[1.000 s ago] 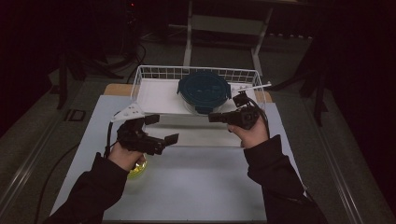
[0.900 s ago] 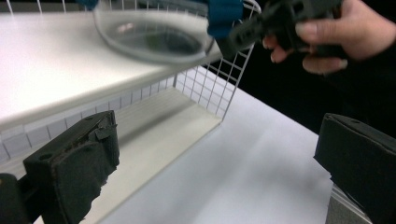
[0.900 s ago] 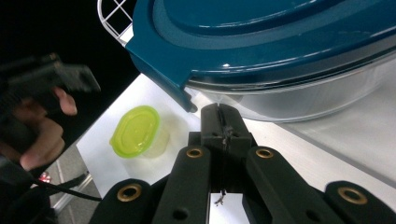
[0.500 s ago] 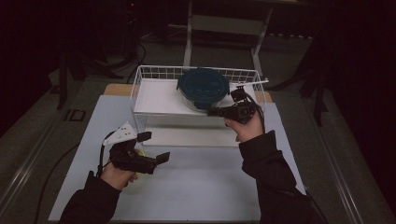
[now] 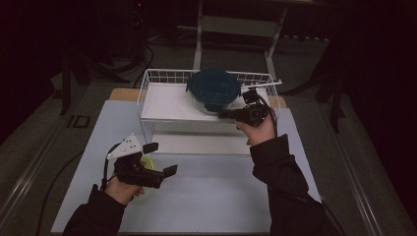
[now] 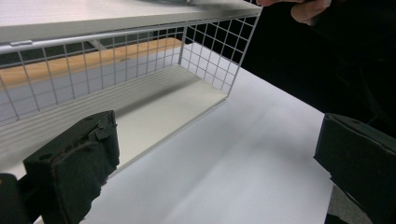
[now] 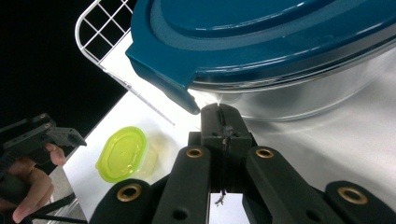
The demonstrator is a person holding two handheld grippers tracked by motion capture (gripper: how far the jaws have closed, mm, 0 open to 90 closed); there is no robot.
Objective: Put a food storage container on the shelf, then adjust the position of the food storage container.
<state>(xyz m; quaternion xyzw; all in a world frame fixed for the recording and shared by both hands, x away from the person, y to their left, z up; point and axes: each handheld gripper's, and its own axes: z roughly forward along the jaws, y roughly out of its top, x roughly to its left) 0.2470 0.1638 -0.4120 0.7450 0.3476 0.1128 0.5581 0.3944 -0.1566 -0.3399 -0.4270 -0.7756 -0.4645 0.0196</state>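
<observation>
A round glass container with a dark teal lid stands on top of a white wire rack. My right gripper is shut with nothing between its jaws. Its tip sits just under the projecting tab of the teal lid, against the glass wall. My left gripper is held low over the near left of the table, its jaws wide open and empty. In the left gripper view my left gripper faces the open space under the wire rack.
A small container with a yellow-green lid lies on the white table, partly behind the left gripper. The rack's lower shelf is bare. Dark floor and stands surround the table.
The left hand has come down and back toward the near left of the table, with its jaws still open. The right gripper has hardly moved at the lid.
</observation>
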